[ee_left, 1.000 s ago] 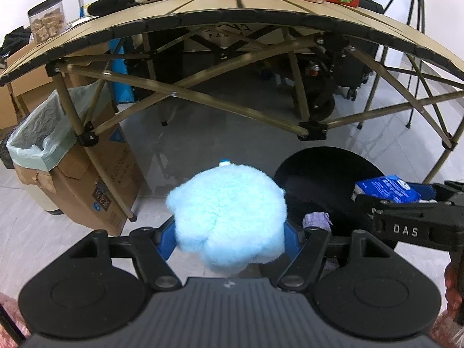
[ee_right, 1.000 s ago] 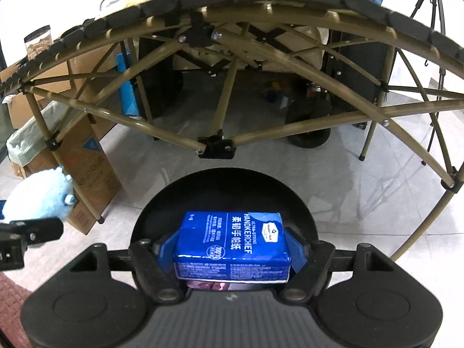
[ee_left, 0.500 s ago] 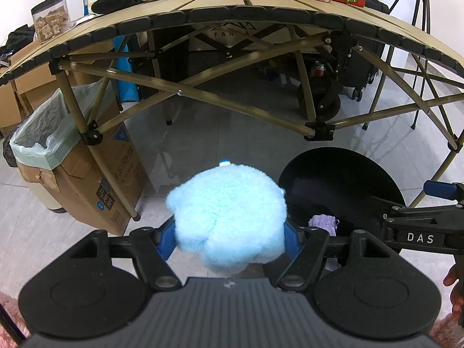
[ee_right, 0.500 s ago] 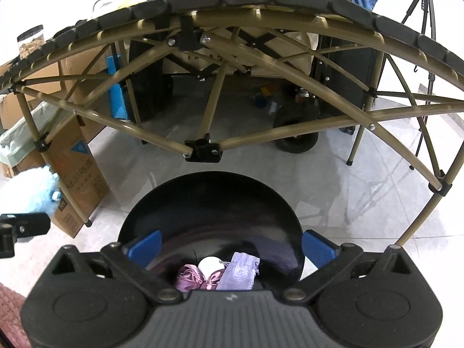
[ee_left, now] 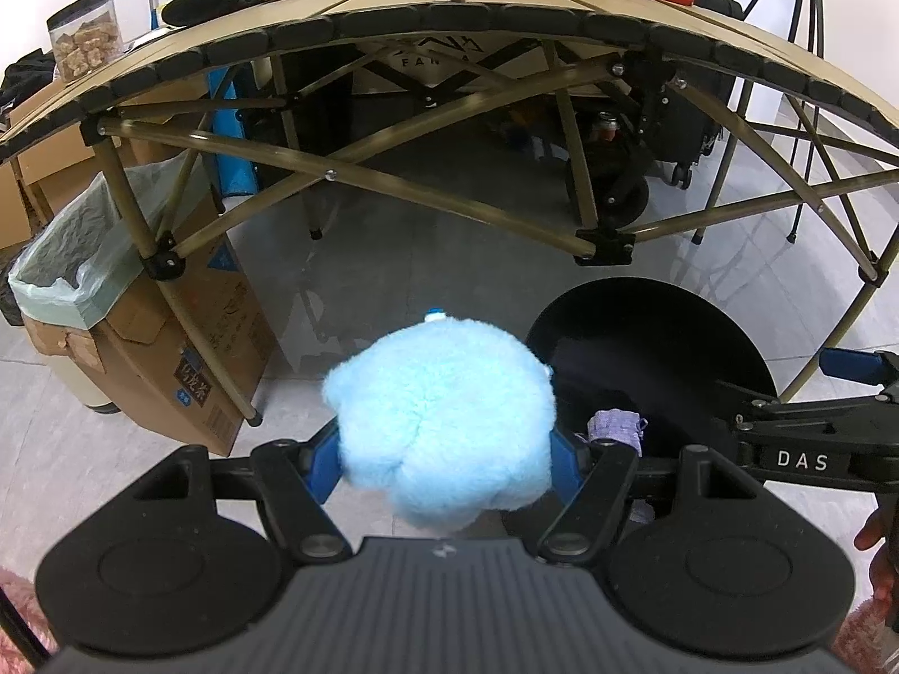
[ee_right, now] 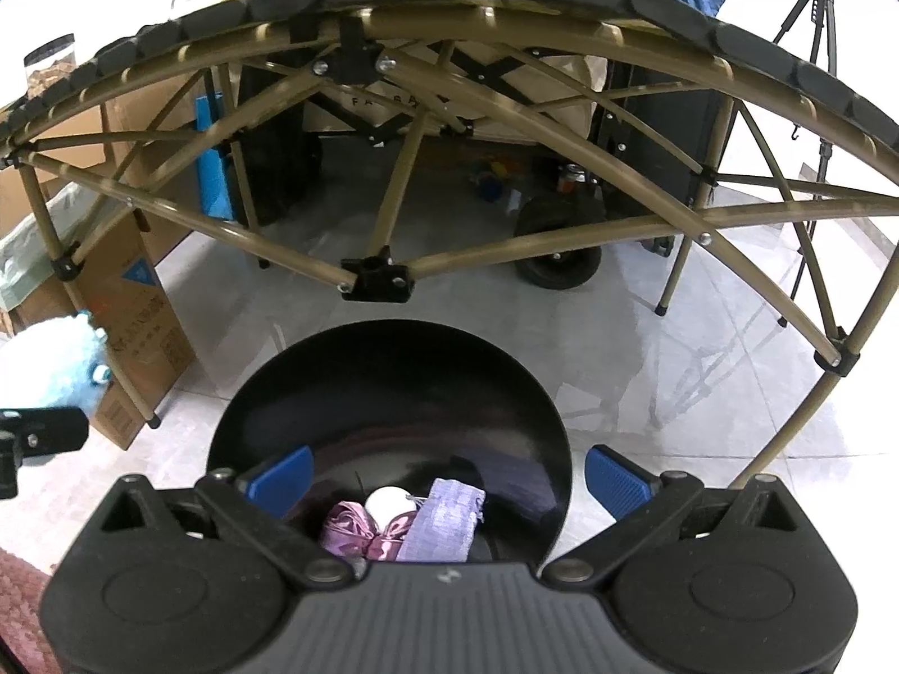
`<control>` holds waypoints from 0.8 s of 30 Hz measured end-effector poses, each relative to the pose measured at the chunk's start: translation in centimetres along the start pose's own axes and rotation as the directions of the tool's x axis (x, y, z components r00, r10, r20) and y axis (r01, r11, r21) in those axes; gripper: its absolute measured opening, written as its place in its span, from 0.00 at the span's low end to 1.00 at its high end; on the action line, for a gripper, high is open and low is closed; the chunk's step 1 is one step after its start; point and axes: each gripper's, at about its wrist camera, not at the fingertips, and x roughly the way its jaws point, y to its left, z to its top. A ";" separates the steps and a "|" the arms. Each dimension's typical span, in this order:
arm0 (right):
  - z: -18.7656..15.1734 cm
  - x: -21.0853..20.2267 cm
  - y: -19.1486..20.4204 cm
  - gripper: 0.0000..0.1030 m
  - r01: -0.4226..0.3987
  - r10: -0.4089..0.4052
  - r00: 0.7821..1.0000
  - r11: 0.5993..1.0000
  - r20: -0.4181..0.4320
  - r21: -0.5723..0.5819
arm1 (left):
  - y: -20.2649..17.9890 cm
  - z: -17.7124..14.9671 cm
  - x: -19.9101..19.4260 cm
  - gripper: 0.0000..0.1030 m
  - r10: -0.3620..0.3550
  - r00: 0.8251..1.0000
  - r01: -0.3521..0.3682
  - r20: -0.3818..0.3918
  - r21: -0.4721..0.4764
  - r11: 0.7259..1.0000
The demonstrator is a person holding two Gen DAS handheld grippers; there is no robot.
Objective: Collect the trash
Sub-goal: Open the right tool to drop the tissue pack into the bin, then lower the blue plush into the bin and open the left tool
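My left gripper (ee_left: 446,463) is shut on a fluffy light-blue plush ball (ee_left: 444,421), held just left of a round black bin (ee_left: 652,331) on the floor. The ball also shows at the left edge of the right wrist view (ee_right: 48,365). My right gripper (ee_right: 446,474) is open and empty above the black bin (ee_right: 387,387). Inside the bin lie a lilac pouch (ee_right: 444,522), a shiny purple wrapper (ee_right: 351,533) and a white round thing (ee_right: 387,502). The right gripper's arm (ee_left: 803,443) reaches over the bin from the right.
A folding camp table (ee_left: 393,11) with crossed tan legs (ee_left: 449,196) arches over the scene, bearing boxes and a plush toy. A cardboard box lined with a green bag (ee_left: 95,258) stands at the left. A tripod (ee_right: 809,28) stands at the right.
My right gripper opened and let go of the blue tissue pack, which is no longer in view. Both views have risen slightly. The left gripper still holds the blue ball.
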 end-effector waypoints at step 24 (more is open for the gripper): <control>1.6 -3.0 -6.9 1.00 0.179 -0.187 0.982 0.967 0.031 0.182 | -6.8 1.2 1.4 0.69 -0.076 0.997 0.072 0.022 0.151 0.986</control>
